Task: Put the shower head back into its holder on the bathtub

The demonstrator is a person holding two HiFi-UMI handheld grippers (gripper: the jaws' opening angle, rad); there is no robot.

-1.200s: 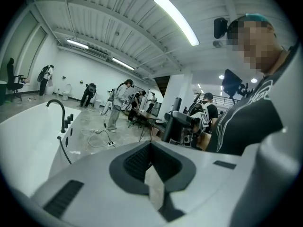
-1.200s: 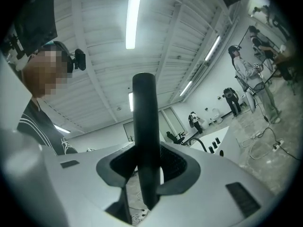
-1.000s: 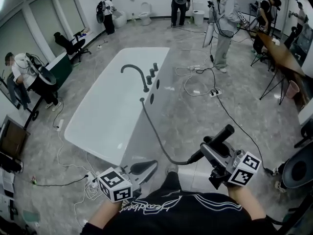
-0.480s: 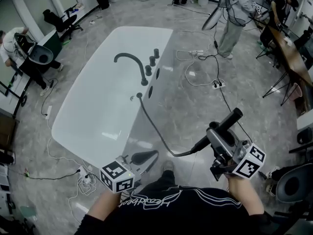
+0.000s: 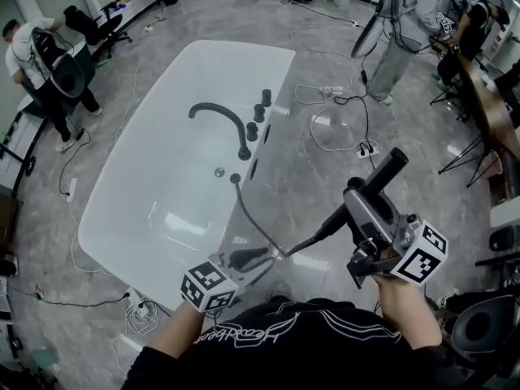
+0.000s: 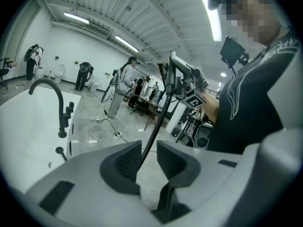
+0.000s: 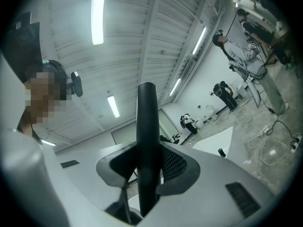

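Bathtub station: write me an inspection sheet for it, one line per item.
surface: white bathtub with a black faucet, on a grey floor.
job's things: shower head off the tub; its hose runs back to the rim.
clutter: nothing seen in the tub.
grippers: right gripper clamped on the shower head; left gripper jaws just opening, hose between them, ungripped.
cables: loose cables and a power strip on the floor.
surroundings: people working at the edges.
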